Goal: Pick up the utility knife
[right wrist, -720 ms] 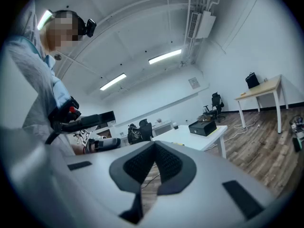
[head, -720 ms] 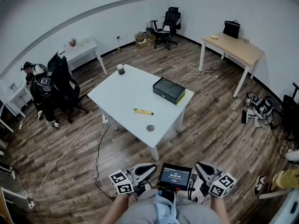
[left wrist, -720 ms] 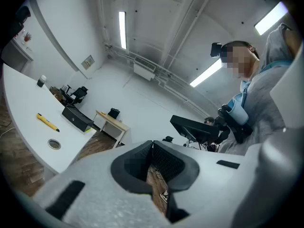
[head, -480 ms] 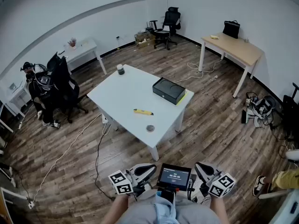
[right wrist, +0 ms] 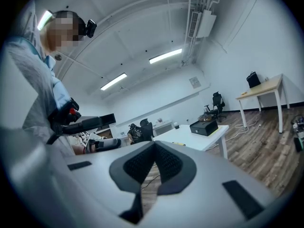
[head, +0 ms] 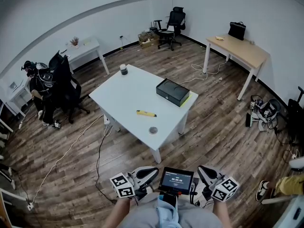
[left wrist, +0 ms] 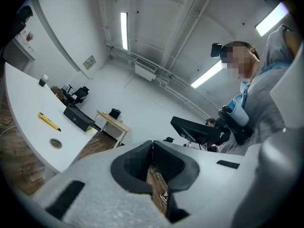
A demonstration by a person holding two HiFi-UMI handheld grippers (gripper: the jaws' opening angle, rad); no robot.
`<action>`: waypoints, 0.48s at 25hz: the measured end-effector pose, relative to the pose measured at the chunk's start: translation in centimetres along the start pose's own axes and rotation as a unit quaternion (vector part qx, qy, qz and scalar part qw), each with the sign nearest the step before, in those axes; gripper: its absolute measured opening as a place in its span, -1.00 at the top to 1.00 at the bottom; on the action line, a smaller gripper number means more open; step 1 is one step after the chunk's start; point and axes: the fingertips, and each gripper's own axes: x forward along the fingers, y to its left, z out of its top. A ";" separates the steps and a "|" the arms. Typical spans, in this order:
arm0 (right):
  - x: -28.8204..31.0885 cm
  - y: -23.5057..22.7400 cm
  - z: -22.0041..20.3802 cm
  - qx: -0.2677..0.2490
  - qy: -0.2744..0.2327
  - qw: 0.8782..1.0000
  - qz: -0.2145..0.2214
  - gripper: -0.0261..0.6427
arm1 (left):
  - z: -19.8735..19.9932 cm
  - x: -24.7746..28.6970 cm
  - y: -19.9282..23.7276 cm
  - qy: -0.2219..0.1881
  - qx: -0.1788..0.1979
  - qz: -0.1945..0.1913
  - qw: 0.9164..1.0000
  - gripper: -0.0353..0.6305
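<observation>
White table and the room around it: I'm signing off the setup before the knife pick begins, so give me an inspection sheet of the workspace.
Surface: white table on a wood floor.
Job's things: yellow utility knife lying flat near the table's middle, untouched.
Clutter: black box by the right edge; small round object near the front corner; cup at the far corner.
Grippers: left gripper and right gripper both shut and empty, held near the person's body, short of the table.
Cables: white cable and black cable on the floor beside the table.
Surroundings: wooden desk, office chair, seated person at left.
</observation>
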 end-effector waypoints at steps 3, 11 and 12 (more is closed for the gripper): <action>0.0 0.2 0.1 0.009 -0.008 1.000 0.009 0.83 | -0.1 0.0 0.1 0.001 0.000 0.000 1.000 0.84; -0.4 -0.1 0.6 0.009 -0.030 0.999 0.006 0.83 | -0.8 0.2 0.2 0.004 -0.005 -0.006 1.000 0.84; -0.4 0.0 0.6 0.009 -0.031 0.999 0.007 0.83 | -0.6 0.3 0.1 0.003 -0.006 -0.004 1.000 0.84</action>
